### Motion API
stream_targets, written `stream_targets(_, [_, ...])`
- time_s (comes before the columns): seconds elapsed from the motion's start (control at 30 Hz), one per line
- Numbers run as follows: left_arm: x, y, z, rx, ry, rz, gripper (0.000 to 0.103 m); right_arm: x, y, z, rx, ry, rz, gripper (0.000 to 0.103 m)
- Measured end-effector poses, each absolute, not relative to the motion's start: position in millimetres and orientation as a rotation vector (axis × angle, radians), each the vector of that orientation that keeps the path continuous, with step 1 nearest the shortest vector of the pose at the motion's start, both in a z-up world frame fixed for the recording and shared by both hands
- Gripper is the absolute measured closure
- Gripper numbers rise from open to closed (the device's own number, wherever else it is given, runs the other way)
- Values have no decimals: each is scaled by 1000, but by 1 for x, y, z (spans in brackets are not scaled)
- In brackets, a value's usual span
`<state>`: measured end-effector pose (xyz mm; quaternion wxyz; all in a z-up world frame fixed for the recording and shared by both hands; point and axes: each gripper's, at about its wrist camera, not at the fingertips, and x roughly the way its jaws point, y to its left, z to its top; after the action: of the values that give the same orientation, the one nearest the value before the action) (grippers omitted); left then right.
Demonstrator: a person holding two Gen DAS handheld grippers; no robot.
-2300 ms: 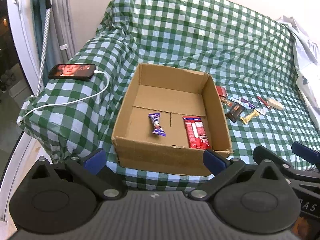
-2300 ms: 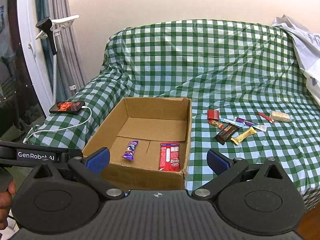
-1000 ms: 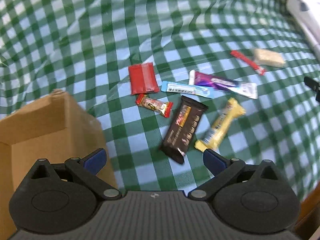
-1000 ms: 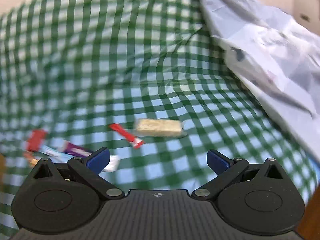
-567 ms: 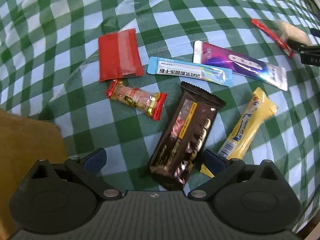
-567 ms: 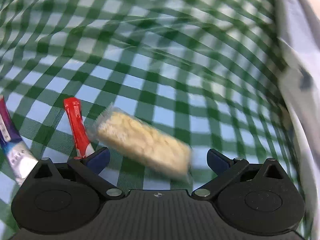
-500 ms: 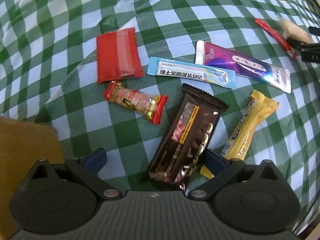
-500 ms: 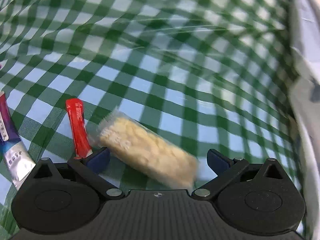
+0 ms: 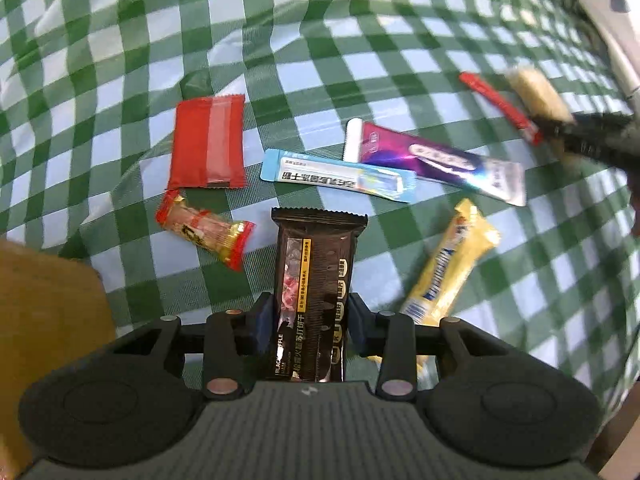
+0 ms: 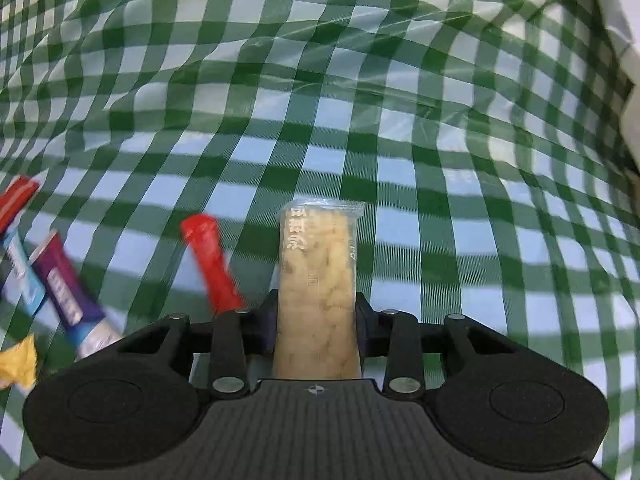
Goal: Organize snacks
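Both grippers closing on snack packets

The left gripper [image 9: 311,322] points steeply down, its jaws closing against a dark bar [image 9: 316,280] running toward 12 o'clock. The right gripper [image 10: 317,322] likewise closes on a pale bar [image 10: 318,280] toward 12 o'clock.

My left wrist camera looks steeply down, close over the checked cloth [image 9: 320,60]; my right looks slantwise. Both share the red stick [image 9: 498,106] and purple sachet [image 10: 64,286].

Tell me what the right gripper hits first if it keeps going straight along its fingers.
The right gripper, its jaws closing on the pale cracker pack, points steeply down at the green checked cloth. Nothing else lies ahead, so the pack's far end would probably press into the cloth first.
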<state>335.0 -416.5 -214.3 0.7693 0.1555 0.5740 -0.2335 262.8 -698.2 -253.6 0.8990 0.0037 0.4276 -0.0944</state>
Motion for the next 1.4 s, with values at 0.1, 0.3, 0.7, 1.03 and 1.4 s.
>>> stream_targets(0.1, [314, -401, -189, 291, 1212, -520, 60, 235, -685, -245, 22, 840, -251, 65])
stream_targets(0.3, [252, -368, -128, 228, 1125, -546, 60, 161, -656, -204, 189, 694, -379, 65])
stream_targets(0.7, [121, -245, -41, 183, 1019, -489, 60, 2, -465, -113, 396, 559, -239, 65])
stream_targets(1.03, [34, -118, -9, 128, 944, -364, 60, -55, -305, -63, 337, 545, 40, 65])
stream_targets(1.4, [-26, -54, 9, 38, 857, -338, 60, -94, -220, -43, 263, 573, 127, 65])
